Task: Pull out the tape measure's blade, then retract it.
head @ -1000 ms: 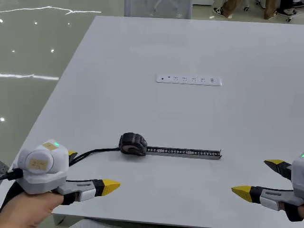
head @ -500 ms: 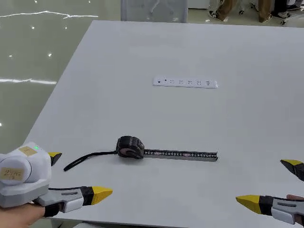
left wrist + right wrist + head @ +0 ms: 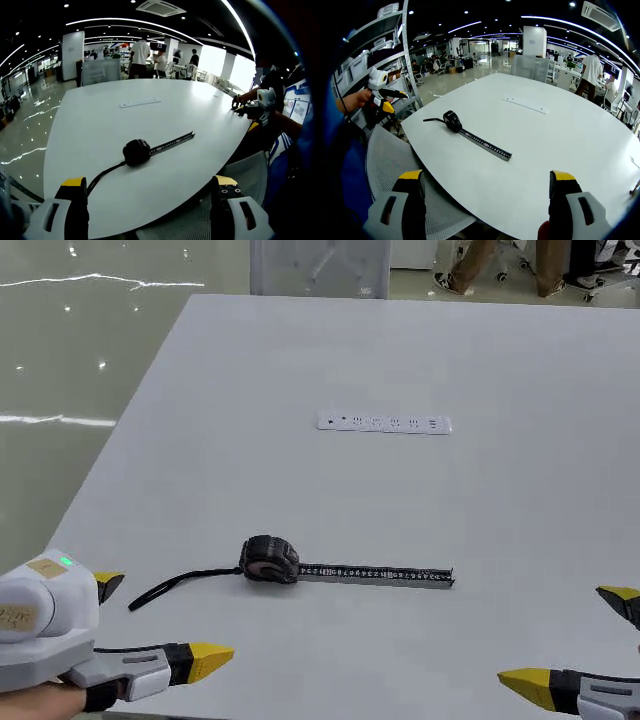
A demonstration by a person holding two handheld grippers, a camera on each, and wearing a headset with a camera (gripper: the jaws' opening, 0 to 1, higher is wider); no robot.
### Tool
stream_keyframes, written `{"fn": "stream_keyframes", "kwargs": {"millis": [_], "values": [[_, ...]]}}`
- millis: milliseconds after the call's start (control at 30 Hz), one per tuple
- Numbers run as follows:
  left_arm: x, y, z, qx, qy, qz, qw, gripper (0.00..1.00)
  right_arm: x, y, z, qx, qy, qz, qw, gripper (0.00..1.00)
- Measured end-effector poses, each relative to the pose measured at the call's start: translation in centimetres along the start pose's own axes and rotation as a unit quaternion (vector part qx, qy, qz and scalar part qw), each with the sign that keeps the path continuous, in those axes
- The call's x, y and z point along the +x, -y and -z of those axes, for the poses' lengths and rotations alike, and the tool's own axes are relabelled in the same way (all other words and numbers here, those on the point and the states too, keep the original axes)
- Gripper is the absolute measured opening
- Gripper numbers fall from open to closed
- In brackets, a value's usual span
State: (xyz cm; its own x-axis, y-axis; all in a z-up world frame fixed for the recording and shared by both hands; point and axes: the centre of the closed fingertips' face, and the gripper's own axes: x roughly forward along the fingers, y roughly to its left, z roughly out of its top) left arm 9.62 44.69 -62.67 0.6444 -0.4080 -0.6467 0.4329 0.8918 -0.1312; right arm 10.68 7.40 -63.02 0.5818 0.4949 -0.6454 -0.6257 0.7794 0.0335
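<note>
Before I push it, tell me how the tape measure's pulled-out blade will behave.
The thin dark metal blade lies straight on the white table, so it probably slides stiffly but may buckle if lifted by its tip. The round black case likely outweighs it and would act as a pivot. The curled black strap looks limp and should trail.

Black tape measure (image 3: 268, 560) with a rounded case, resting on the desk (image 3: 420, 350) close to the near edge and toward the near-left corner. Its blade (image 3: 376, 576) is drawn out to the right of the case and lies flat and straight, roughly parallel to the near edge; it is dark with pale graduations. A thin black strap (image 3: 178, 583) trails in a slight curve from the case's left side toward the left edge.
</note>
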Motion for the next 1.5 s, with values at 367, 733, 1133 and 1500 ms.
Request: {"fn": "stream_keyframes", "kwargs": {"millis": [367, 733, 1133, 1500], "values": [[-1.4, -0.2, -0.8, -0.015, 0.012, -0.021, 0.9996, 1.00, -0.6, -0.3, -1.4, -0.011, -0.002, -0.007, 0.9999, 1.00], [0.2, 1.1, 0.3, -0.032, 0.006, -0.026, 0.9991, 0.94, 0.9, -0.4, -1.4, -0.016, -0.005, -0.018, 0.9997, 1.00], [4.4, 1.1, 0.3, -0.016, -0.003, -0.061, 0.9980, 0.94, 3.4, -0.3, 0.2, -0.035, -0.032, -0.048, 0.9977, 1.00], [6.8, 0.4, 1.3, -0.036, -0.017, -0.081, 0.9959, 0.91, 6.4, -0.1, 0.8, -0.043, -0.045, -0.068, 0.9958, 0.98]]}}
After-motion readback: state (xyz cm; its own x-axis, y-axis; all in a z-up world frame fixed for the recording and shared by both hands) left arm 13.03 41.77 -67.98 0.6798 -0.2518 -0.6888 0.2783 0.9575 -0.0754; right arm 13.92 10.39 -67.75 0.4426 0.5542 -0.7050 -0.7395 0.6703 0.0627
